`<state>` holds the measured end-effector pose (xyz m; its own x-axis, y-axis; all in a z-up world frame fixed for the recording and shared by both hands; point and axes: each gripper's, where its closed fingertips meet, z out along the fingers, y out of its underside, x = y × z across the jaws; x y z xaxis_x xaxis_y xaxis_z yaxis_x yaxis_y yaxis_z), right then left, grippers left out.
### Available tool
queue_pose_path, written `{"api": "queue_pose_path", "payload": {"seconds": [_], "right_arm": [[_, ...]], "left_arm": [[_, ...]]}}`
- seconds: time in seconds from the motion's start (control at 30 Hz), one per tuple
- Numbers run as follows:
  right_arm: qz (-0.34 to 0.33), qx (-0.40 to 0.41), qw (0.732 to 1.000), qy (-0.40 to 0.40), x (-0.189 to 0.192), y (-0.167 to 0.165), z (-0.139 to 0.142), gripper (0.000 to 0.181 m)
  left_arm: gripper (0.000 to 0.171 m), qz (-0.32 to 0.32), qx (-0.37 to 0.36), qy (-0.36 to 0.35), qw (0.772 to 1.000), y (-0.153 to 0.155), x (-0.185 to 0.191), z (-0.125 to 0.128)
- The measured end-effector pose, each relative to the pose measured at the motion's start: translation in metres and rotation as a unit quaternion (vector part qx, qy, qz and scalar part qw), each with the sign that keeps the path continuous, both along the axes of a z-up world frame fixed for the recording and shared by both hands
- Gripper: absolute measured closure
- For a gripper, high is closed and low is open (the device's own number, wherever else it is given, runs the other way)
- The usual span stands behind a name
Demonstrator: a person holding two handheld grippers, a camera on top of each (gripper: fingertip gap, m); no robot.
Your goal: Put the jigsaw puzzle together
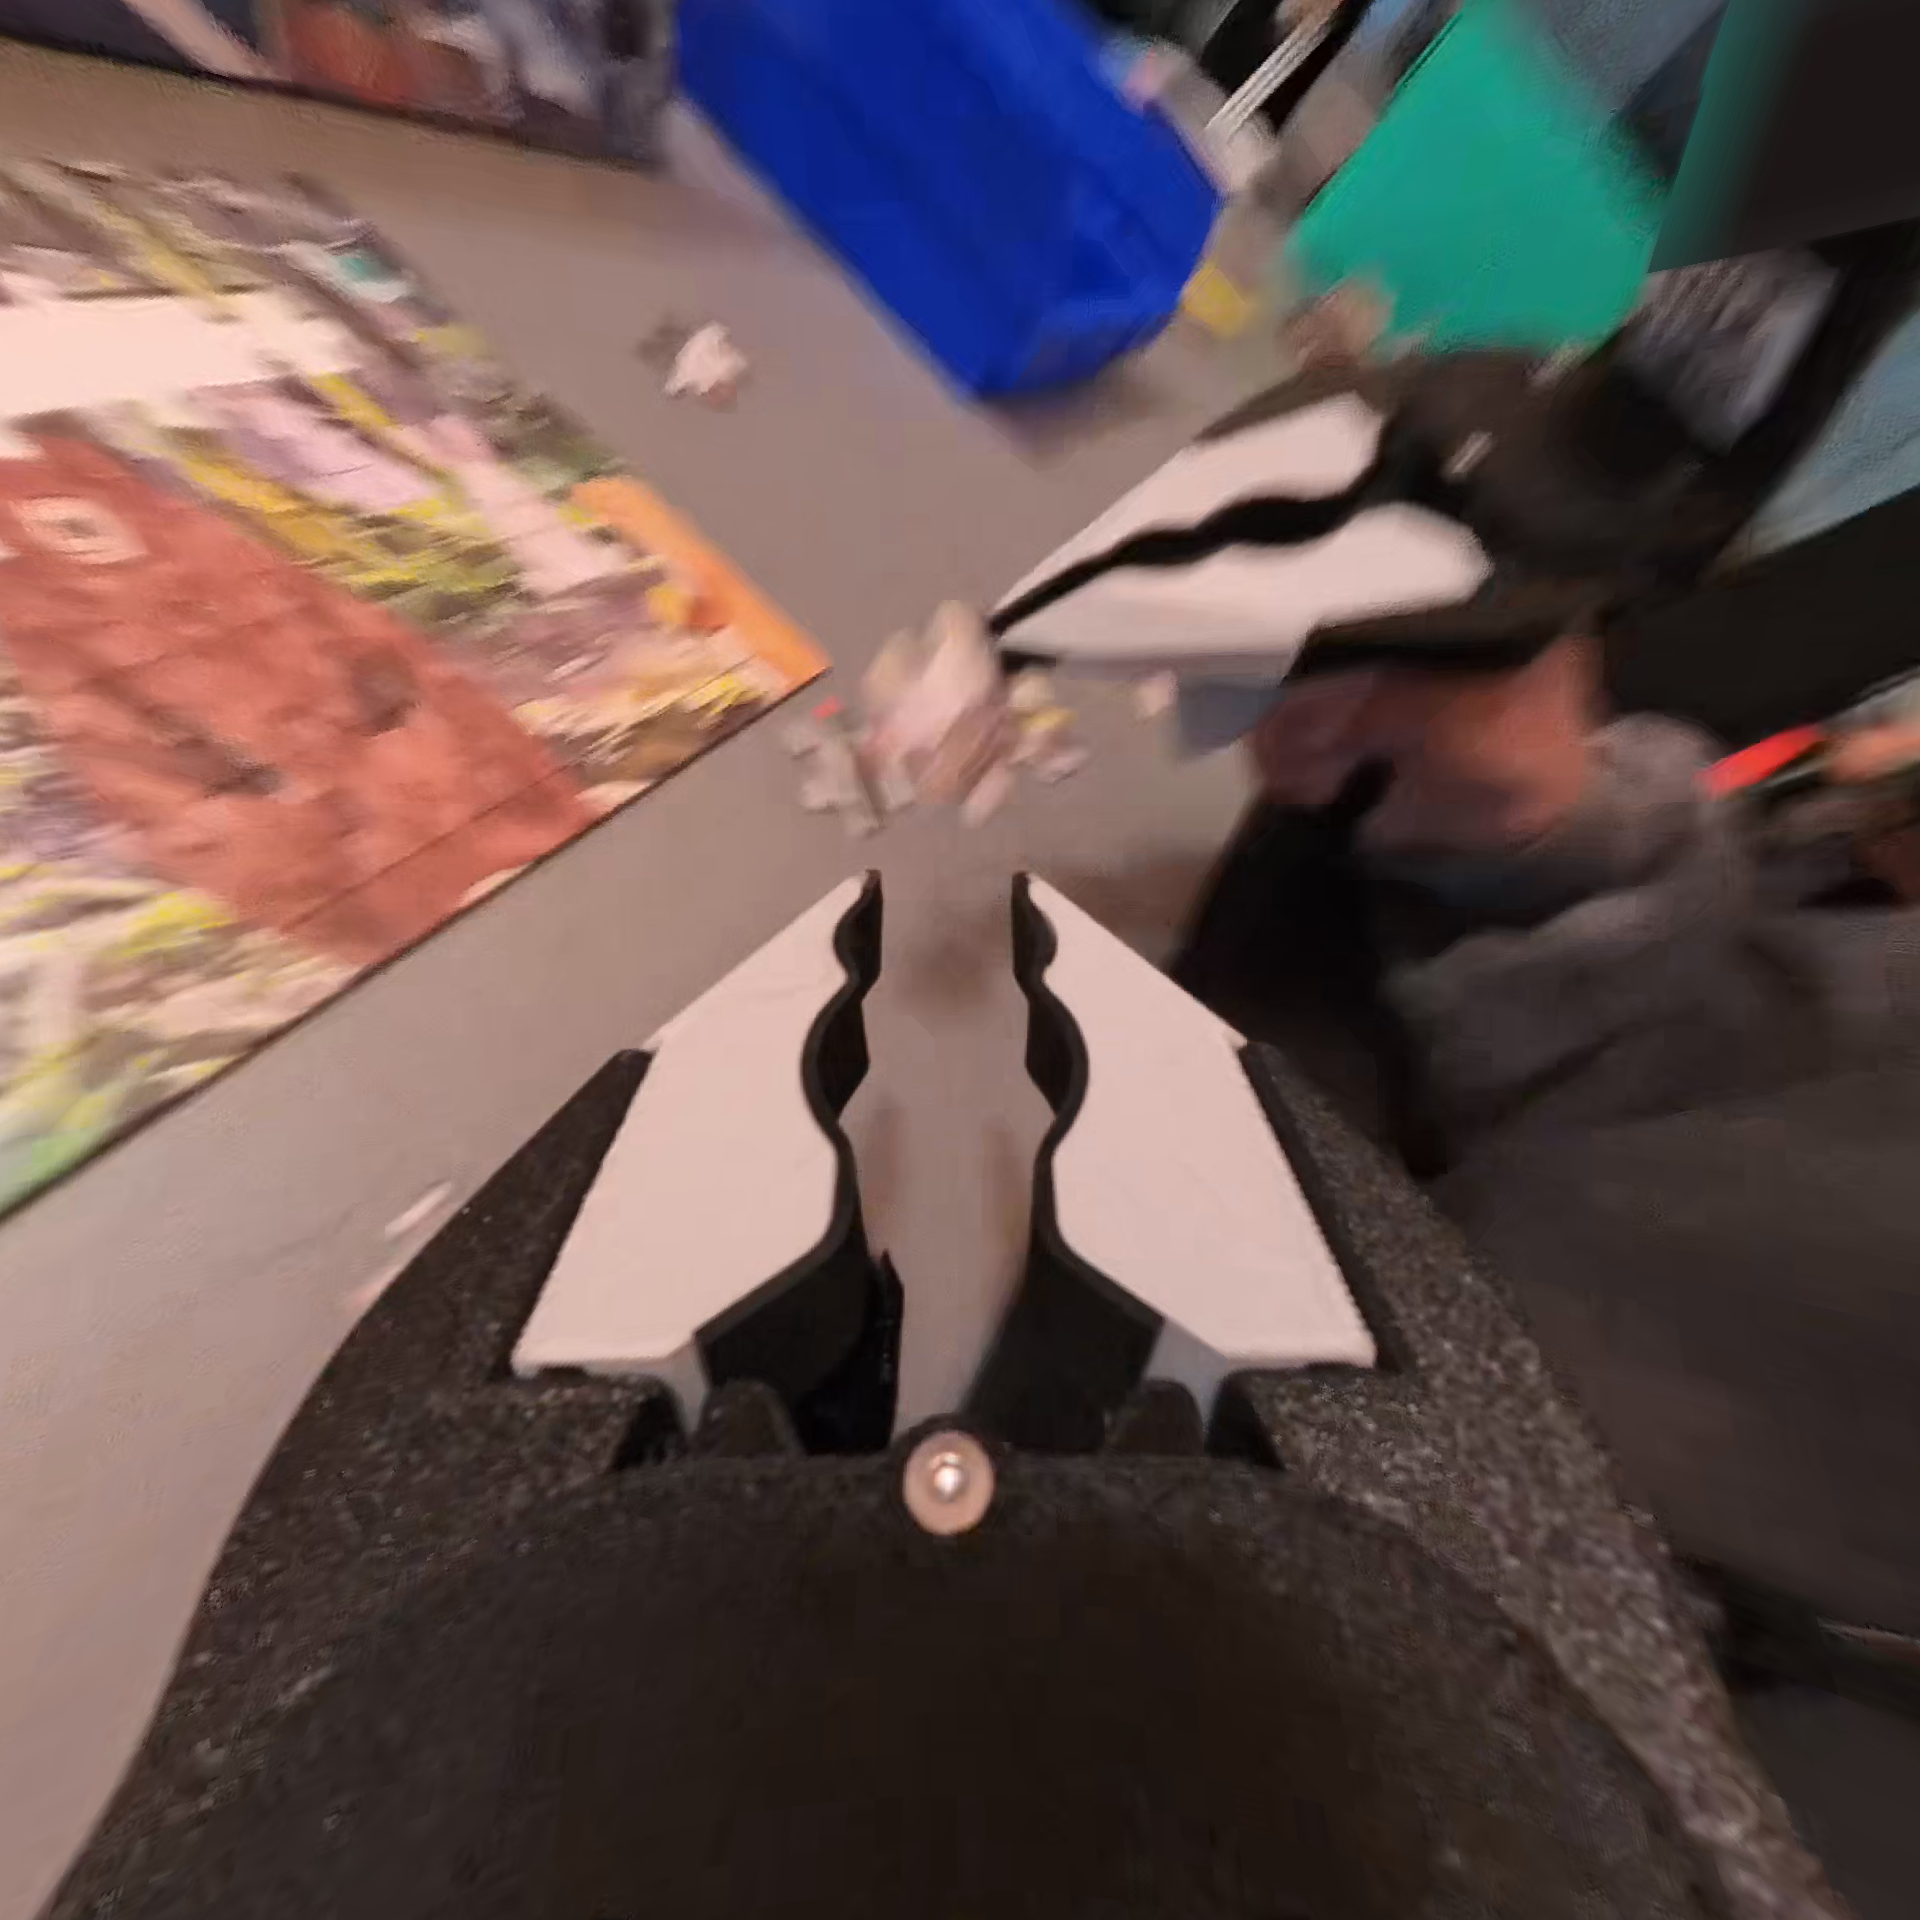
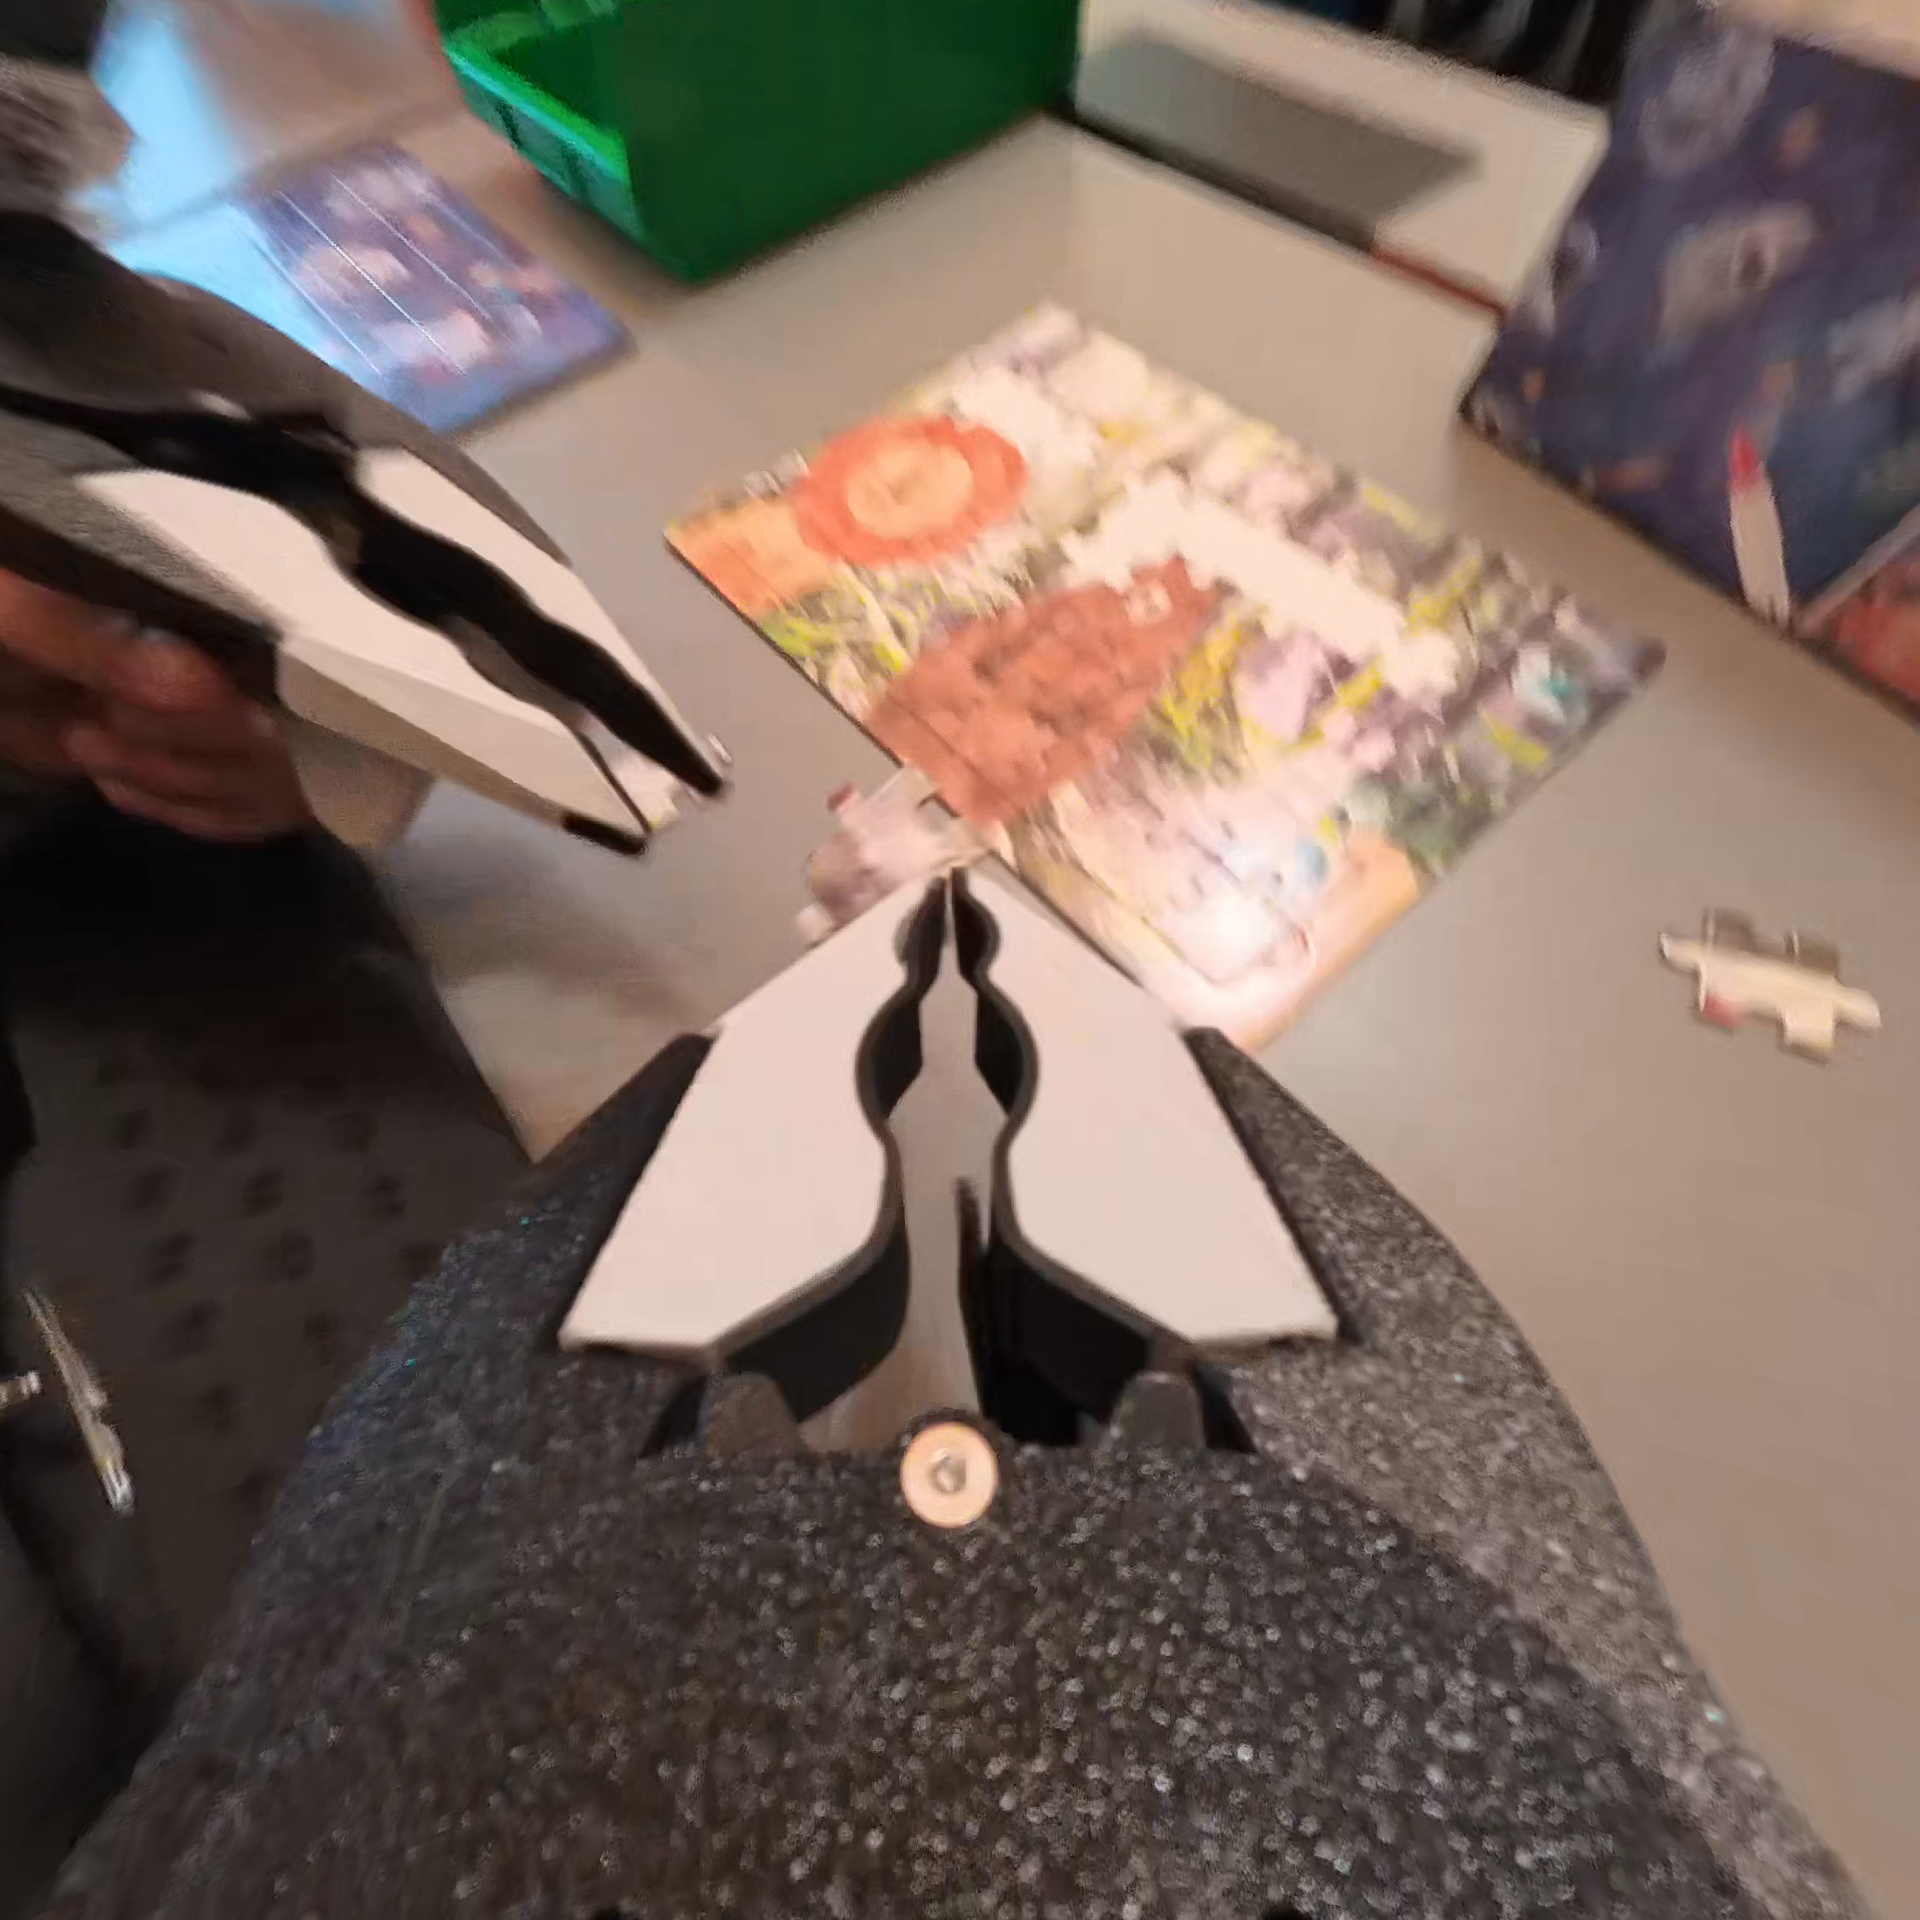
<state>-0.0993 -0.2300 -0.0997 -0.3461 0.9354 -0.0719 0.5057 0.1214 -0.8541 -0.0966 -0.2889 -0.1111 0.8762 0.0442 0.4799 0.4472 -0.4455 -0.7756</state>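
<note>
The assembled part of the jigsaw (image 1: 312,623), with red and yellow patches, lies flat on the grey table; it also shows in the right wrist view (image 2: 1143,675). My right gripper (image 2: 951,881) is shut on a pale puzzle piece (image 2: 883,836) just off the jigsaw's near corner. The left wrist view shows that gripper (image 1: 1003,623) with the piece (image 1: 935,707) at its tips, above a few small loose pieces (image 1: 831,774). My left gripper (image 1: 945,883) is open with nothing between its fingers. It hovers close to the left of the right one (image 2: 665,805). Everything is motion-blurred.
A loose piece (image 2: 1766,997) lies right of the jigsaw, another (image 1: 707,358) near a blue bin (image 1: 935,187). A green bin (image 2: 769,125), a dark blue puzzle box (image 2: 1714,312) and a blue sheet (image 2: 436,281) stand farther back. A hand (image 2: 135,717) holds the left gripper. Across from one pair of fingers to the other is roughly 7 cm.
</note>
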Motion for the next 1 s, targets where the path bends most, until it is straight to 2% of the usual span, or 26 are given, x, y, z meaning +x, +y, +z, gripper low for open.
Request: {"api": "queue_pose_path", "payload": {"seconds": [0.07, 0.1, 0.17, 0.23, 0.3, 0.33, 0.4, 0.43, 0.5, 0.57, 0.67, 0.73, 0.8, 1.0], "right_arm": [[0.006, 0.013, 0.999, 0.04, -0.009, -0.02, 0.014, 0.181], [0.011, 0.026, 0.999, 0.044, -0.012, -0.028, 0.015, 0.181], [0.002, 0.075, 0.997, 0.016, -0.017, -0.024, -0.001, 0.179], [0.03, 0.045, 0.998, -0.025, -0.012, -0.031, -0.017, 0.173], [0.073, -0.002, 0.995, -0.067, -0.005, -0.047, -0.029, 0.145], [0.104, -0.004, 0.991, -0.078, -0.002, -0.06, -0.035, 0.142], [0.167, 0.03, 0.982, -0.077, 0.002, -0.086, -0.043, 0.149], [0.186, 0.046, 0.979, -0.064, 0.0, -0.095, -0.044, 0.15], [0.21, 0.048, 0.976, -0.033, -0.008, -0.11, -0.042, 0.16], [0.221, 0.014, 0.975, -0.025, -0.013, -0.116, -0.04, 0.159], [0.224, -0.013, 0.974, -0.019, -0.011, -0.113, -0.041, 0.158], [0.215, -0.012, 0.976, -0.02, -0.009, -0.104, -0.044, 0.158], [0.201, -0.025, 0.979, -0.013, -0.009, -0.097, -0.041, 0.158], [0.174, -0.053, 0.983, 0.008, -0.01, -0.086, -0.029, 0.158]], "left_arm": [[0.144, -0.006, 0.07, -0.086, 0.994, 0.008, 0.006, 0.025], [0.143, 0.004, 0.082, -0.104, 0.991, 0.01, 0.002, 0.029], [0.143, 0.052, 0.043, -0.092, 0.993, 0.006, -0.021, 0.014], [0.144, 0.096, 0.047, -0.067, 0.992, -0.017, -0.052, 0.019], [0.144, 0.096, 0.041, -0.045, 0.994, -0.046, -0.068, 0.026], [0.144, 0.077, 0.018, -0.022, 0.997, -0.062, -0.069, 0.022], [0.144, -0.002, -0.051, 0.061, 0.997, -0.095, -0.053, 0.002], [0.143, -0.049, -0.085, 0.126, 0.987, -0.112, -0.044, -0.011], [0.143, -0.128, -0.13, 0.241, 0.953, -0.135, -0.028, -0.031], [0.143, -0.171, -0.144, 0.31, 0.924, -0.139, -0.027, -0.043], [0.14, -0.268, -0.113, 0.304, 0.907, -0.136, -0.022, -0.046], [0.131, -0.344, -0.112, 0.286, 0.887, -0.136, -0.025, -0.05], [0.13, -0.404, -0.129, 0.276, 0.863, -0.132, -0.031, -0.055], [0.127, -0.503, -0.135, 0.257, 0.814, -0.117, -0.029, -0.064]]}}
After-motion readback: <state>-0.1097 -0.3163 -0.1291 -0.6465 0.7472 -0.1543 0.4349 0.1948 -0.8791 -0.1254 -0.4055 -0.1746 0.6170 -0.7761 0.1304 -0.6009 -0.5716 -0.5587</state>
